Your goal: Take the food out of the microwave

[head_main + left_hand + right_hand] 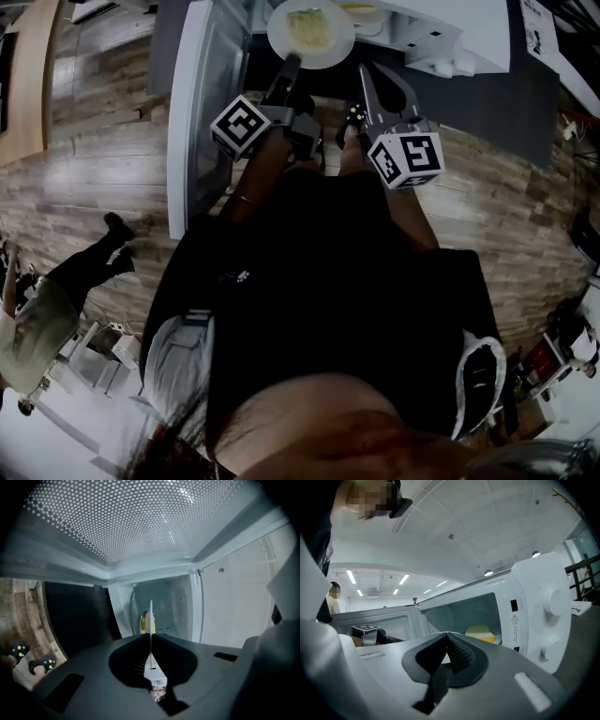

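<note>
Nearest, the right gripper (446, 638) was clenched with nothing between its jaws. It was just right of the left one and short of the microwave's mouth. The left gripper (289, 66) reached a little farther and was clamped on the near rim of the white plate (276, 36), which showed edge-on between its jaws in the left gripper view. The plate carried yellow food (311, 30) and sat at the open front of the microwave (520, 588); whether it rested on the cavity floor I could not tell. The door (199, 122) stood swung open to the left, its perforated screen close above the left gripper. At the far right was the microwave's white control panel (536, 620) with its round knobs.
</note>
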